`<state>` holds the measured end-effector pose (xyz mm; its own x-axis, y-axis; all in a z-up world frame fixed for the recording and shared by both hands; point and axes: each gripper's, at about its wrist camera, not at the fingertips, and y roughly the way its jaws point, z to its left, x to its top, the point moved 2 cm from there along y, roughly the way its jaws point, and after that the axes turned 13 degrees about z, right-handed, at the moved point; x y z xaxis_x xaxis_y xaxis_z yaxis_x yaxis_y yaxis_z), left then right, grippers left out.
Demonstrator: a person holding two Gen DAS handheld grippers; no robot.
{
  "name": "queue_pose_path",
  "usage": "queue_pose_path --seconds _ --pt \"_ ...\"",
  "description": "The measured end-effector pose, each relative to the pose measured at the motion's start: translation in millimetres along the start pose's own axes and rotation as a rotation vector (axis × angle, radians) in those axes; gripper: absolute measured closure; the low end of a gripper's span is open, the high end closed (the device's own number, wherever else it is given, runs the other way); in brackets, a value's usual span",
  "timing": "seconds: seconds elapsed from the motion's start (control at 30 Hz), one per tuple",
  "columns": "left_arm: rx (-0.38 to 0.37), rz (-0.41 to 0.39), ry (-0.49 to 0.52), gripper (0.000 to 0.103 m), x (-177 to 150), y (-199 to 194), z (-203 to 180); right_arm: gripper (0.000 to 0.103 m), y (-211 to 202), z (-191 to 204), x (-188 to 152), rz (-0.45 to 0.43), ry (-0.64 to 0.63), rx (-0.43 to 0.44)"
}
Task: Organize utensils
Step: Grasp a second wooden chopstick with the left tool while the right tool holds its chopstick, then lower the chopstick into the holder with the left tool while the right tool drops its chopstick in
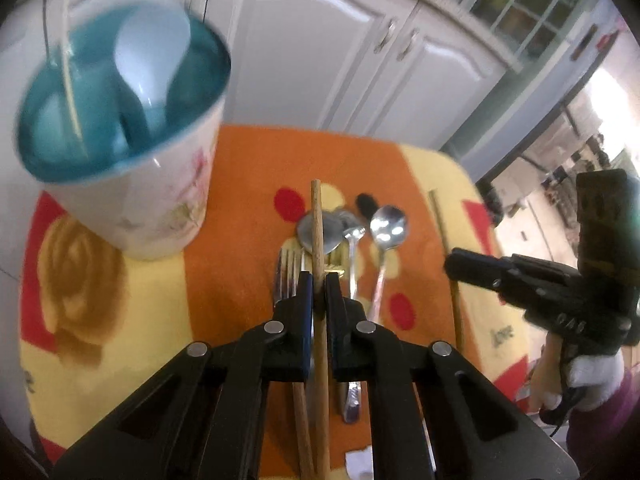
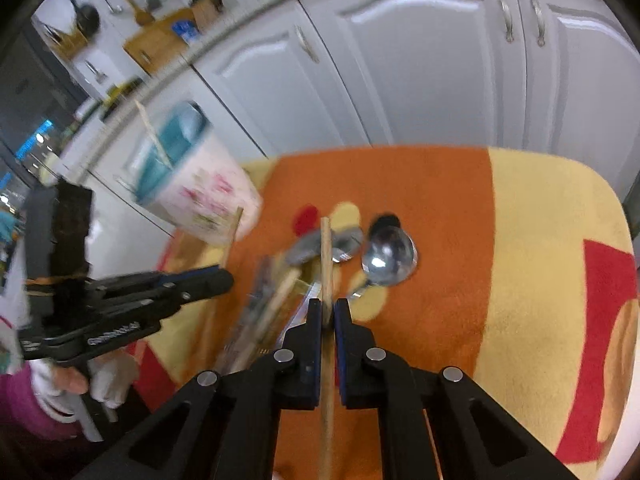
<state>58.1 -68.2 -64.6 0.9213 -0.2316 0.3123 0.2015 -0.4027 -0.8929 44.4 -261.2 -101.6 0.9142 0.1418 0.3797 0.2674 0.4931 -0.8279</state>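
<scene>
My left gripper (image 1: 319, 280) is shut on a wooden chopstick (image 1: 318, 224), which runs between the pads and points away over the mat. My right gripper (image 2: 328, 304) is shut on a second wooden chopstick (image 2: 325, 248), held the same way. Each gripper also shows in the other's view: the right gripper (image 1: 452, 268) with its chopstick (image 1: 439, 220), and the left gripper (image 2: 226, 280) with its chopstick (image 2: 236, 224). On the mat below lie a fork (image 1: 286, 268), a steel spoon (image 1: 387, 226), a second spoon (image 1: 306, 232) and another chopstick (image 1: 302, 420).
A floral cup with a teal inside (image 1: 160, 200) stands at the mat's far left, holding a white spoon (image 1: 150, 56) and a thin stick (image 1: 70, 76). The orange and yellow mat (image 2: 520, 280) covers the table. White cabinet doors (image 2: 420, 72) rise just behind it. Gloved hands hold both grippers.
</scene>
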Motion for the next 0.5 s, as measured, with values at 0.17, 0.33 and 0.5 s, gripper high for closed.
queue_pose_path --seconds 0.17,0.33,0.5 --pt "-0.020 -0.070 0.033 0.098 -5 -40 -10 0.097 -44 19 -2 -0.108 -0.037 0.063" --pt "-0.023 -0.128 0.053 0.098 -8 -72 -16 0.097 -70 44 -2 -0.167 -0.101 0.068" --pt "-0.010 -0.161 0.072 0.098 -6 -92 -20 0.097 -79 66 9 -0.199 -0.146 0.064"
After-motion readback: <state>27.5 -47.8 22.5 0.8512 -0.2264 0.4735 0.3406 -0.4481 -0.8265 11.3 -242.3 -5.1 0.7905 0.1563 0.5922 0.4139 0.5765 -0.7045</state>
